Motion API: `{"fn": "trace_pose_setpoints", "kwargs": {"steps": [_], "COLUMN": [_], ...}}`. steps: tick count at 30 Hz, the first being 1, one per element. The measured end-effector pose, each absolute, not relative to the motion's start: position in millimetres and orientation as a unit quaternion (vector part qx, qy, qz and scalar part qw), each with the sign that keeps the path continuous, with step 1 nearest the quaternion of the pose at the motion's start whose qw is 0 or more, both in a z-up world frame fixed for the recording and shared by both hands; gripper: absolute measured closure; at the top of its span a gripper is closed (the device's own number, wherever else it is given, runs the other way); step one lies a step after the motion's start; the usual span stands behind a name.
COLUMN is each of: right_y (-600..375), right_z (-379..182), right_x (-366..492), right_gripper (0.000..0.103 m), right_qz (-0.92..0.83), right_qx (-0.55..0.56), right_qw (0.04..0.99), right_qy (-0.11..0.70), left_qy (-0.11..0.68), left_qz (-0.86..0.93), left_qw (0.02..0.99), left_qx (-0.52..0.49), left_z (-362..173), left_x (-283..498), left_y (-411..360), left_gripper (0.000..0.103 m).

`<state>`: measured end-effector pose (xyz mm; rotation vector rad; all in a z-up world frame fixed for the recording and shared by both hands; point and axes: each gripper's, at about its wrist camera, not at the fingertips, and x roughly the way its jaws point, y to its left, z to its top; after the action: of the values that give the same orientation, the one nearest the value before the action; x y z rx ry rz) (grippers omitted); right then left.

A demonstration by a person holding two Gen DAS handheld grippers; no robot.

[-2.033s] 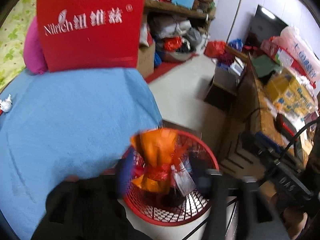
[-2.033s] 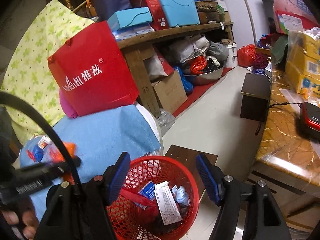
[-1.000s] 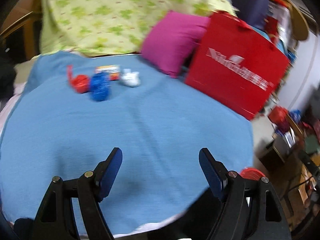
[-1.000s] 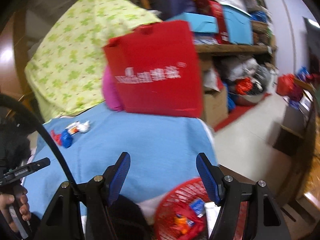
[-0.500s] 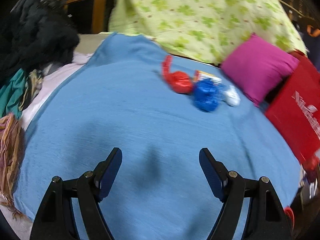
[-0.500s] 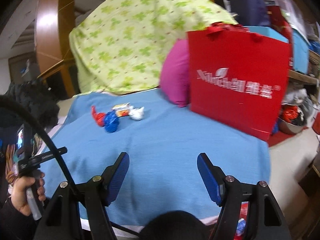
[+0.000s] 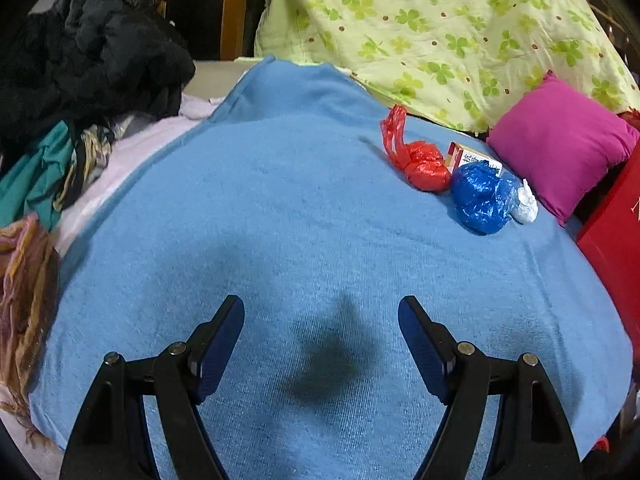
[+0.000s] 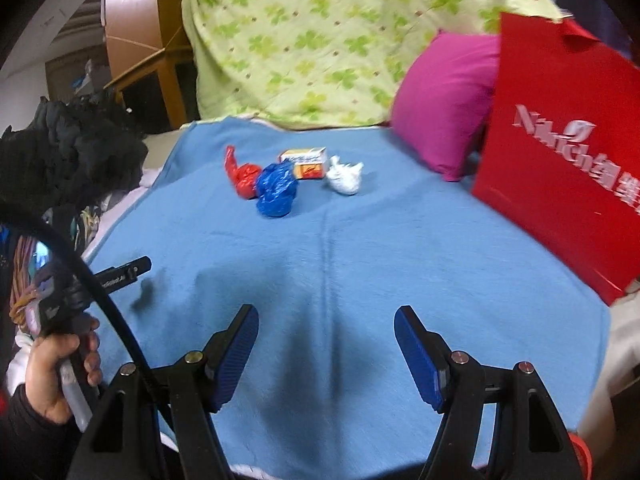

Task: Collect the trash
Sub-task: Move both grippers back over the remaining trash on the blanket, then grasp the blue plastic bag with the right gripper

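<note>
Over the blue blanket (image 7: 280, 220) — both tongs (image 7: 321, 332) (image 8: 325, 336) wide, empty.

Tied bags: one red (image 8: 245, 180), one blue (image 8: 276, 189), one white (image 8: 345, 177); one carton (image 8: 306, 163).

Readable print: one brand name on the red bag

The red paper bag (image 8: 568, 168), at about three o'clock in the right wrist view, carries white lettering that reads roughly "Nitrich", followed by Chinese characters cut off at the edge. The small orange-and-white box (image 8: 306, 162) among the trash, near twelve o'clock, has print too small to read.
</note>
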<state>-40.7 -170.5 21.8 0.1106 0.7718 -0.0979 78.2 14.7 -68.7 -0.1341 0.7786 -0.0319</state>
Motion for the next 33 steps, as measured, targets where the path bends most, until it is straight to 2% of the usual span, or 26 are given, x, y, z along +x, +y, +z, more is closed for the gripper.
{"fn": "trace_pose_setpoints", "kwargs": {"steps": [18,27,28,29,33], "right_y": [-133,-143,-144,-144,-143], "right_z": [-3,-46,-54,-57,-58], "right_x": [170,239,242,242,230], "right_gripper": [0.029,0.029,0.031,0.043,0.045], "right_qz": [-0.004,-0.023,-0.021,-0.021,-0.017], "right_qx": [0.044,0.076,0.078,0.077,0.059], "right_qw": [0.919,0.902,0.899,0.897,0.901], "right_qy": [0.391,0.424,0.431,0.435,0.429], "left_qy": [0.383,0.388,0.388,0.390,0.388], "left_qz": [-0.004,-0.007,-0.007,-0.006,-0.002], "left_qw": [0.919,0.916,0.916,0.915,0.916], "left_qx": [-0.100,-0.103,-0.103,-0.104,-0.100], "left_z": [-72,-74,-75,-75,-75], "left_x": [89,94,94,94,94], "left_y": [27,26,26,26,25], "left_gripper": [0.023,0.023,0.023,0.023,0.023]}}
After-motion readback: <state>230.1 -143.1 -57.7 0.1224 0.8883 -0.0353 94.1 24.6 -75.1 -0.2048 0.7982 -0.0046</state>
